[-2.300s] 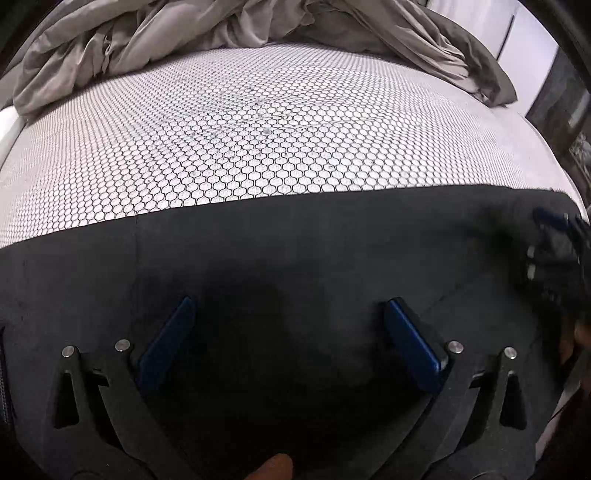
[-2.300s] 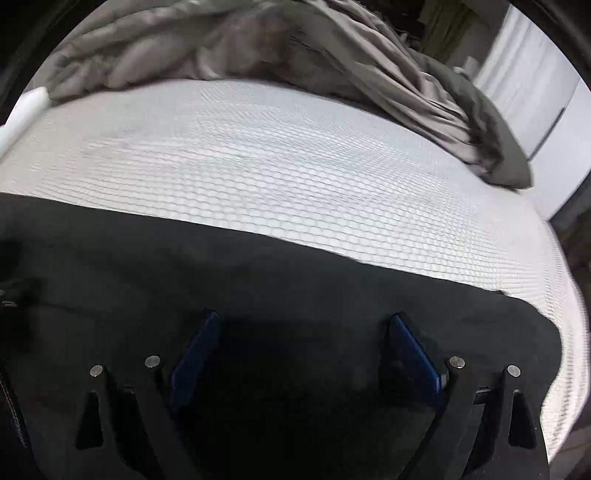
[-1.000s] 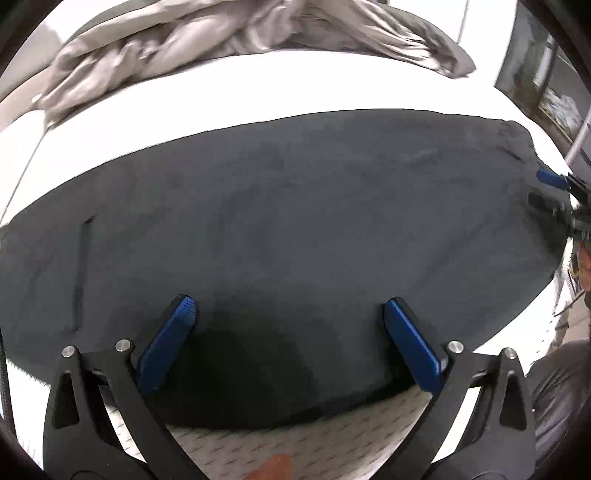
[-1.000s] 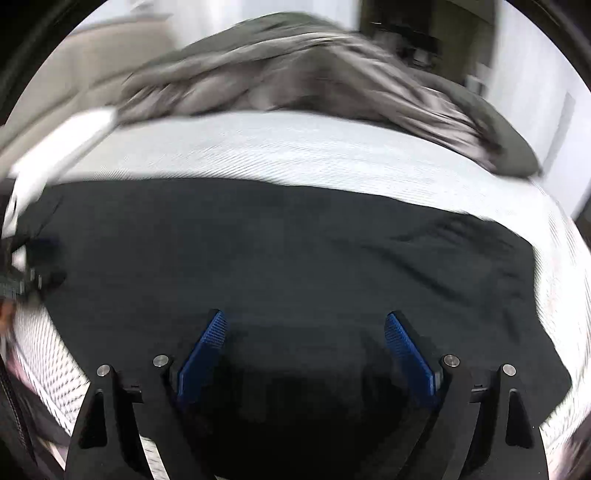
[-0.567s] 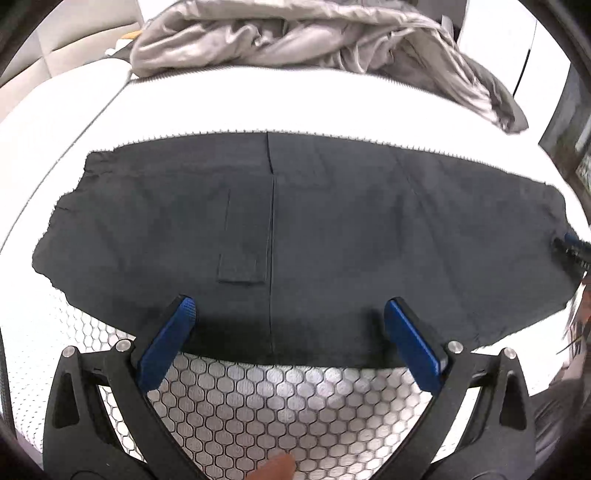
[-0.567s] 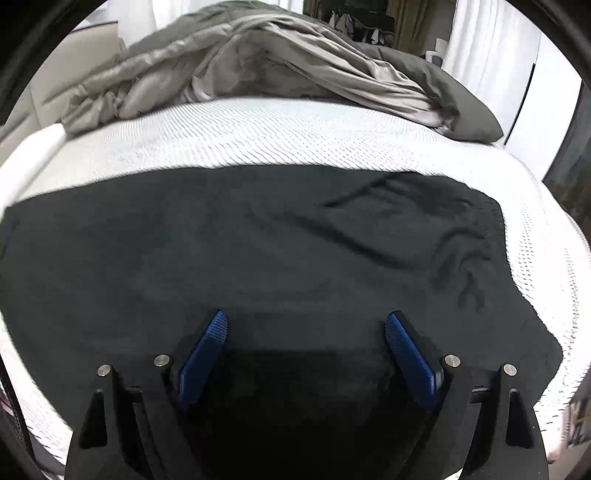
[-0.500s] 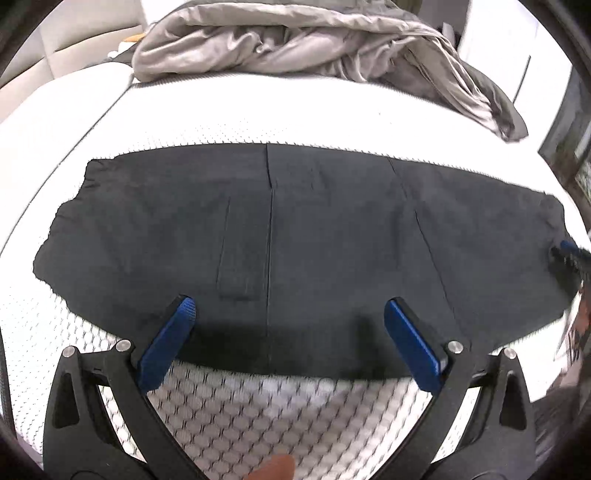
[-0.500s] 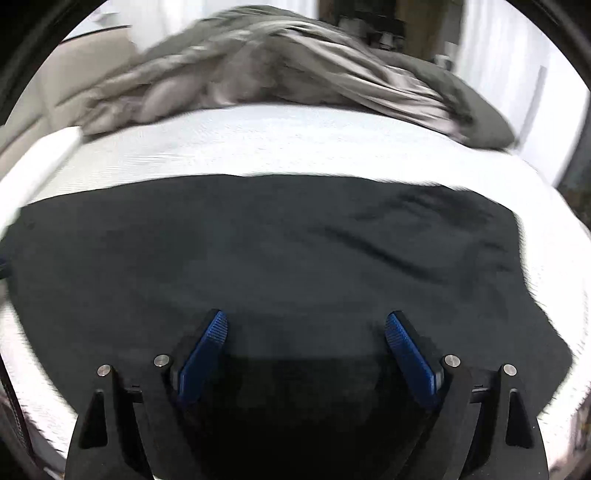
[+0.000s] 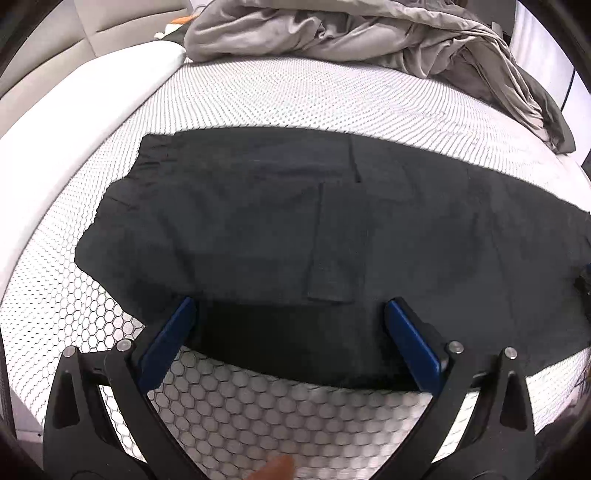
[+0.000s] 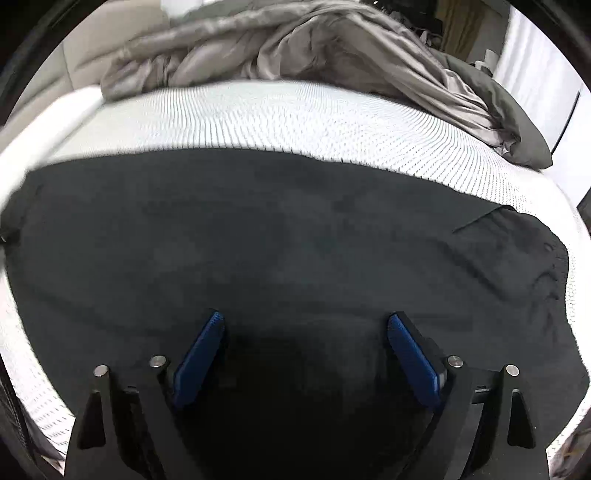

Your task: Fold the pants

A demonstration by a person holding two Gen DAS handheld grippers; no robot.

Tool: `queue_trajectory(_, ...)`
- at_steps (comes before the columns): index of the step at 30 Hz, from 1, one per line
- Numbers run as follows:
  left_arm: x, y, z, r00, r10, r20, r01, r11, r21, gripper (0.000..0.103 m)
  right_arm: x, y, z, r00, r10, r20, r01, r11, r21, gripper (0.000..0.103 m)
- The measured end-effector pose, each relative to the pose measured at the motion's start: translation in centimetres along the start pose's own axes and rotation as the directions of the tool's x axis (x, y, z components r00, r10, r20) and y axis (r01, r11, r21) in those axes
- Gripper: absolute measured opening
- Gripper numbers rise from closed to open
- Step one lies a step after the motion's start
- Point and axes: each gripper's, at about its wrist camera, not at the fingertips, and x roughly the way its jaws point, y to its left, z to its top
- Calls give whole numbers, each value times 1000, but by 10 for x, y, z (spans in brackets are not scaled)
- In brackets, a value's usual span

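Note:
Black pants (image 9: 332, 229) lie spread flat across the white honeycomb-patterned mattress (image 9: 280, 413), long axis left to right, with a rectangular pocket patch near their middle. My left gripper (image 9: 290, 314) is open and empty, its blue pads just above the pants' near edge. In the right wrist view the pants (image 10: 288, 240) fill the middle, with wrinkles at their right end. My right gripper (image 10: 304, 328) is open and empty, hovering over the pants' near part.
A crumpled grey duvet (image 9: 362, 33) lies heaped along the far side of the mattress, also in the right wrist view (image 10: 295, 48). A white raised edge (image 9: 85, 88) runs along the left. The mattress edge drops off at the right.
Both grippers have pulled back and up from the pants, so more of the garment shows. The left view has shifted so the pants' left end and near edge are visible.

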Motion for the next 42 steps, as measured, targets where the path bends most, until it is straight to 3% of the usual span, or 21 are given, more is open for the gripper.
queue_trajectory(3,-11,-31,8,992,-121,37,119,992,34,101,-9,26,11,995,99,34,-98,995,-16,92)
queue_trajectory(6,-5,-67,13,982,-189,11,187,977,101,101,-2,76,28,984,178,28,-175,981,-79,92)
queue_trajectory(8,12,-95,16,980,-194,-47,199,966,167,101,5,108,35,981,193,1,-191,973,-128,92)
queue_trajectory(11,31,-119,15,992,-98,-81,115,961,250,101,19,136,39,983,175,-60,-184,963,-199,92)
queue_trajectory(15,25,-90,13,994,-93,-57,102,975,198,98,31,110,44,992,93,-83,-104,985,-137,92)
queue_trajectory(18,19,-75,9,983,-178,-50,183,969,164,91,35,69,43,992,-99,-83,95,994,-53,93)
queue_trajectory(22,12,-89,4,991,-128,-34,132,969,209,91,28,52,45,996,-44,-76,48,997,56,93)
queue_trajectory(25,11,-96,11,985,-171,-29,173,966,194,91,16,76,48,999,40,-26,-40,999,21,93)
queue_trajectory(28,16,-108,29,989,-148,-7,147,972,184,92,17,113,55,993,121,-19,-121,992,-33,93)
queue_trajectory(31,36,-117,55,992,-122,-6,122,977,174,92,32,142,68,990,136,-36,-138,988,-73,93)
queue_trajectory(34,73,-120,78,994,-90,-56,97,985,143,92,47,159,80,987,150,-56,-155,983,-96,93)
queue_trajectory(36,85,-119,87,996,-66,-54,74,985,156,92,61,153,92,990,122,-67,-129,985,-113,93)
queue_trajectory(39,80,-106,91,999,-19,-37,23,993,112,92,67,131,90,996,17,-91,-25,995,-94,93)
queue_trajectory(42,81,-100,91,998,-44,-38,48,994,98,92,67,95,90,993,-50,-107,51,999,4,93)
